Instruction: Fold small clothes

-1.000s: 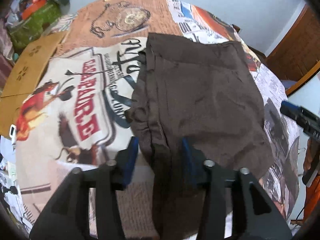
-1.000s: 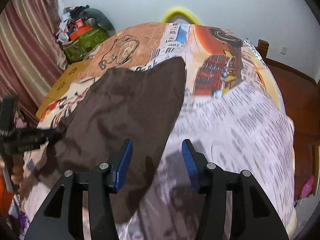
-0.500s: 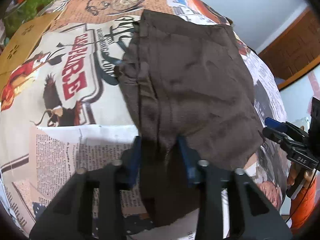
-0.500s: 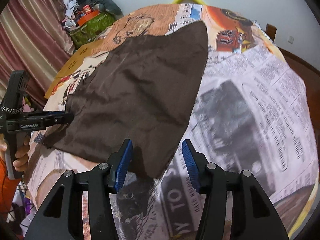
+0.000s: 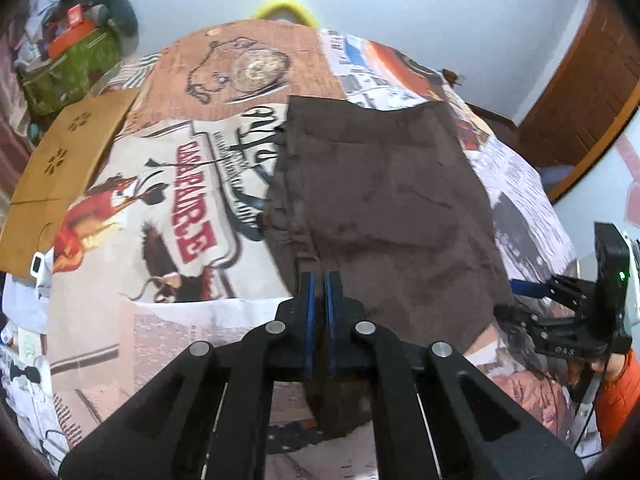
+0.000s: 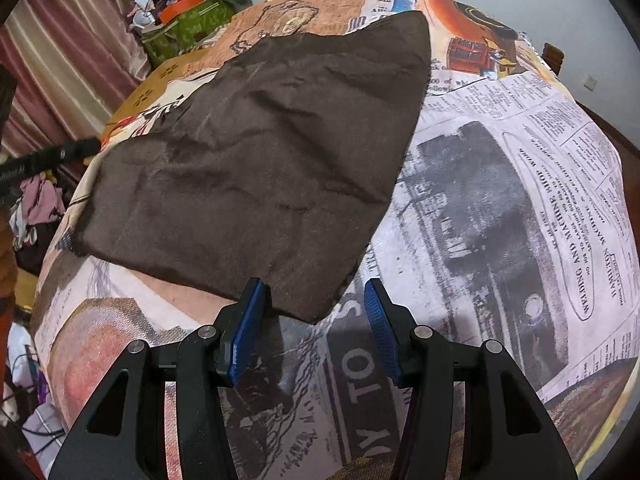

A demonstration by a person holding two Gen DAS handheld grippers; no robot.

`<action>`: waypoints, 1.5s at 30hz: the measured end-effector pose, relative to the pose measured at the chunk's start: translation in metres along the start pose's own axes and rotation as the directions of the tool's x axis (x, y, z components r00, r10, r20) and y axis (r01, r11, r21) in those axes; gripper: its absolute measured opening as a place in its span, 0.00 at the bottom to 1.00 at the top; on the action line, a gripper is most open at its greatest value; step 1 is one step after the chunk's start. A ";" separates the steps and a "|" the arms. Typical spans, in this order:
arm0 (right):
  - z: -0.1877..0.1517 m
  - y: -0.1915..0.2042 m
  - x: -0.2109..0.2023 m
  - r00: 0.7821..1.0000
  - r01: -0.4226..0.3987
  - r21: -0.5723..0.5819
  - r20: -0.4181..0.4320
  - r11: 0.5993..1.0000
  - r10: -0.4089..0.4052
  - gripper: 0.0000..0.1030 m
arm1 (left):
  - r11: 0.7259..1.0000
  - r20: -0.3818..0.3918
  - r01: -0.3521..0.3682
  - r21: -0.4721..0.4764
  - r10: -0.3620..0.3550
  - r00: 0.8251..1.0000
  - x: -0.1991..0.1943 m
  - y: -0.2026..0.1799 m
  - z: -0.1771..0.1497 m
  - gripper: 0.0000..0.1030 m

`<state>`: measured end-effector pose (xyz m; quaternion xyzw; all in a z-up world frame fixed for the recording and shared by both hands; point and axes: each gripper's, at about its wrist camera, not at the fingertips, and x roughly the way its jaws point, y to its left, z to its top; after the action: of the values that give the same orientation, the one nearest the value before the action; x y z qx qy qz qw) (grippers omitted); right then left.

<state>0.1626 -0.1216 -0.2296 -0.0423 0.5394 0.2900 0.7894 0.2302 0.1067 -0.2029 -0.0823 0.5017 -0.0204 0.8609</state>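
Note:
A dark brown garment point(image 5: 384, 208) lies spread flat on a bed cover printed like newspaper point(image 5: 168, 312). My left gripper point(image 5: 320, 280) is shut on the garment's near left edge, and a fold of brown cloth is pinched between its blue pads. In the right wrist view the same garment point(image 6: 260, 168) fills the middle. My right gripper point(image 6: 316, 300) stands open just over the cloth's near right corner, and its pads do not press on it. The right gripper's blue fingertips point(image 5: 520, 286) show at the garment's right edge in the left wrist view.
A flat cardboard sheet point(image 5: 60, 168) lies at the bed's left side, with a green bag of clutter point(image 5: 68, 68) behind it. Striped curtains point(image 6: 60, 60) hang at the left. Wooden furniture point(image 5: 580, 92) stands at the right. An orange sleeve point(image 5: 616, 396) shows by the right gripper.
My left gripper's jaws have shut on the garment's edge and lifted it a little. The right gripper came down and forward to the near corner, still open.

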 end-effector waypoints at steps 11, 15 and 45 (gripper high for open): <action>-0.004 -0.001 -0.006 1.000 -0.010 0.017 0.007 1.000 0.010 0.47 | 0.996 -0.108 0.056 -0.070 -0.064 0.992 0.026 0.014 -0.020 0.50; -0.004 -0.006 -0.013 1.000 -0.005 0.047 0.028 0.999 0.004 0.47 | 0.999 -0.112 0.025 -0.046 -0.030 0.993 0.029 0.007 -0.026 0.50; 0.014 0.022 0.011 0.996 0.094 -0.216 0.016 0.972 -0.093 0.63 | 0.929 -0.060 -0.143 0.342 0.174 0.983 0.059 -0.033 -0.015 0.72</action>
<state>0.1658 -0.0930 -0.2281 -0.1524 0.4998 0.3097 0.7944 0.2477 0.0650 -0.2558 0.1076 0.5337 -0.0398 0.8378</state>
